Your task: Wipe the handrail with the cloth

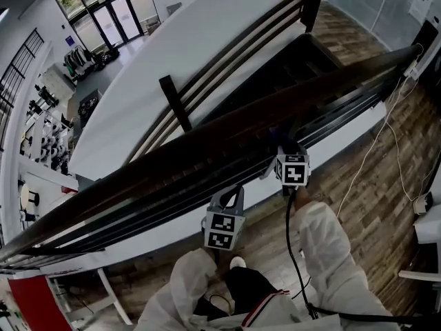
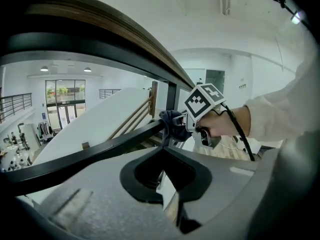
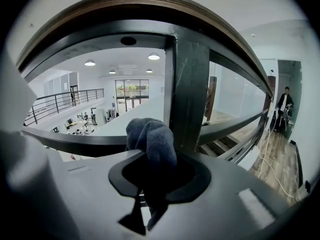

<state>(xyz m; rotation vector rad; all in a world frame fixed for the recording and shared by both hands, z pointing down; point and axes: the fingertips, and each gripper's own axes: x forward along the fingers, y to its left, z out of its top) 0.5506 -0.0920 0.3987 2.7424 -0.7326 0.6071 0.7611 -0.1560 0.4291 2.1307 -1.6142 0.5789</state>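
Note:
The dark wooden handrail (image 1: 207, 140) runs from lower left to upper right, with black bars beneath it. My right gripper (image 1: 291, 165) reaches under the rail, shut on a dark blue-grey cloth (image 3: 150, 136). The cloth bulges out of the jaws beside a black post (image 3: 187, 94) and a lower bar (image 3: 75, 141). In the left gripper view the cloth (image 2: 171, 125) presses against the lower bar (image 2: 100, 151). My left gripper (image 1: 224, 219) sits lower left along the rail; its jaws (image 2: 162, 148) meet with nothing between them. The rail hides both tips in the head view.
Beyond the railing lie a staircase (image 1: 289, 67) and a white sloped wall (image 1: 172, 47). A white cable (image 1: 386, 143) trails over the wooden floor on my side. A person (image 3: 285, 101) stands far off to the right. A lower hall lies far below (image 1: 48, 116).

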